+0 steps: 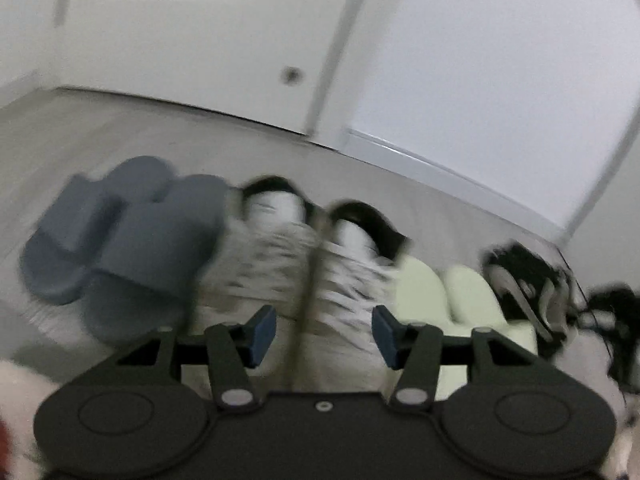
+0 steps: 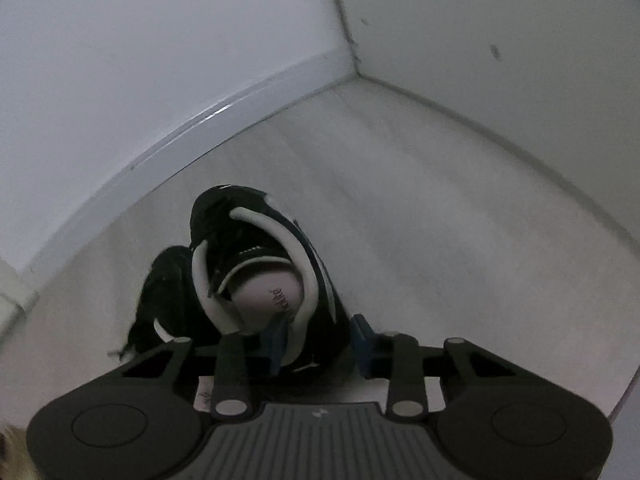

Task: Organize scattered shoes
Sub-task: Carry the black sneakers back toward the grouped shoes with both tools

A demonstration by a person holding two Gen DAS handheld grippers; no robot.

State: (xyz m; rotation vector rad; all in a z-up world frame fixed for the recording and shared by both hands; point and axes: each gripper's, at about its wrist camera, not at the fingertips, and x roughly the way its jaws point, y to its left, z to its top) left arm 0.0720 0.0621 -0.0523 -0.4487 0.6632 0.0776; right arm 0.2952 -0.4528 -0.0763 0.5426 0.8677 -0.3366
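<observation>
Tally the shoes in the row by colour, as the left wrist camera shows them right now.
Blue slippers: 2
Grey sneakers: 2
Pale yellow slippers: 2
Black sneakers: 2, the second blurred at the frame edge
Total: 8

A pale floor (image 1: 120, 136) carries a row of shoes near the wall. From left: 2 blue slippers (image 1: 120, 236) side by side, 2 grey-and-white sneakers (image 1: 308, 264), 2 pale yellow slippers (image 1: 448, 296), then a black-and-white sneaker (image 1: 524, 280). The left view is blurred.
</observation>
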